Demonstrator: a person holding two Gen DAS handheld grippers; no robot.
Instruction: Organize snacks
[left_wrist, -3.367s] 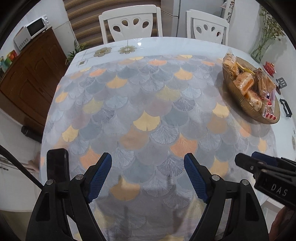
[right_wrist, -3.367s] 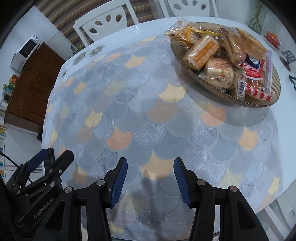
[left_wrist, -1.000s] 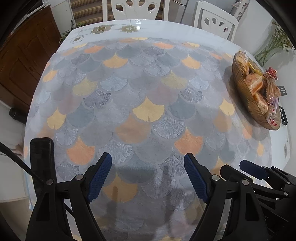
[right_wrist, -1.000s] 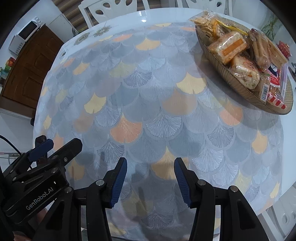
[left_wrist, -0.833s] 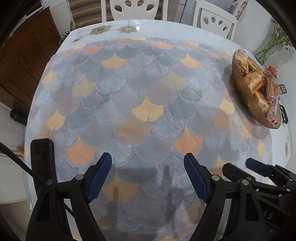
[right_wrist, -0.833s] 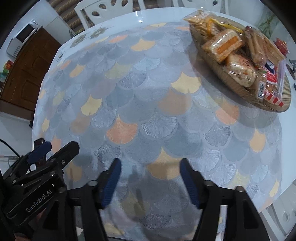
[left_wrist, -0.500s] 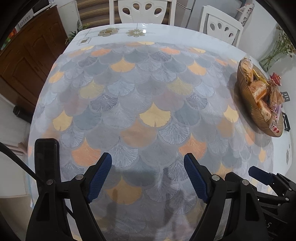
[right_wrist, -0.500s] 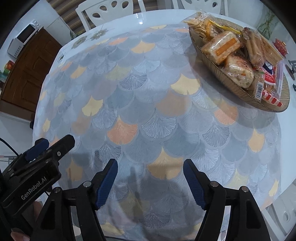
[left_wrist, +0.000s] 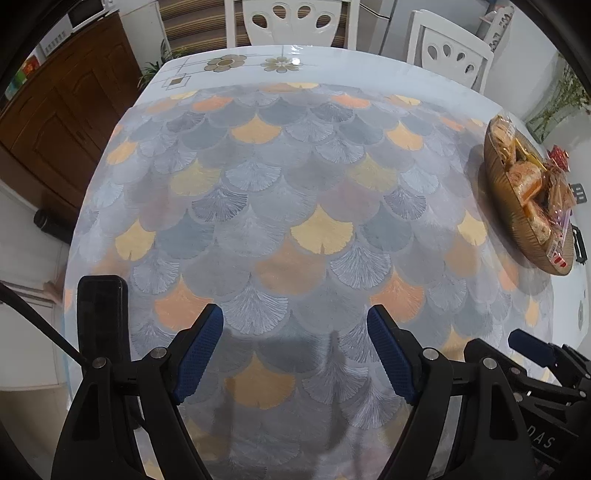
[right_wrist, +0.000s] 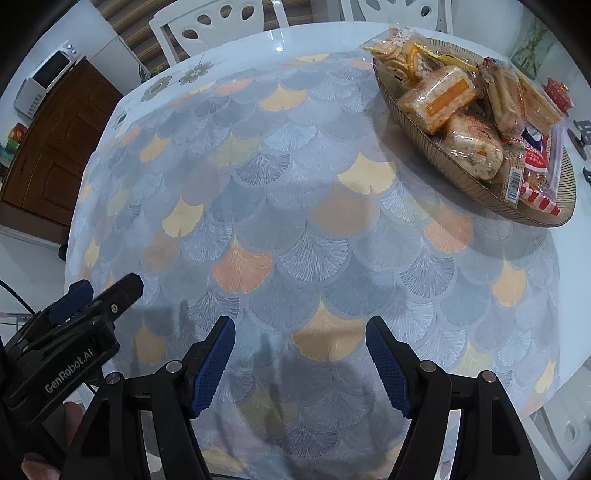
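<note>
An oval woven basket (right_wrist: 436, 153) full of wrapped snacks (right_wrist: 437, 98) stands on the table's right side; it also shows in the left wrist view (left_wrist: 506, 206) at the far right. My left gripper (left_wrist: 295, 354) is open and empty over the near table edge. My right gripper (right_wrist: 300, 363) is open and empty, also at the near edge, well short of the basket. Each gripper appears in the other's view, the right gripper (left_wrist: 532, 354) and the left gripper (right_wrist: 96, 299).
The table carries a scale-patterned cloth (left_wrist: 295, 206). Two white chairs (left_wrist: 291, 22) stand at the far side. A wooden cabinet (left_wrist: 55, 122) is at left with a microwave (right_wrist: 44, 81) on it. Small red and dark items (right_wrist: 559, 92) lie beyond the basket.
The right gripper's jaws have opened wider. Both grippers have shifted slightly over the near table edge; the basket has not moved.
</note>
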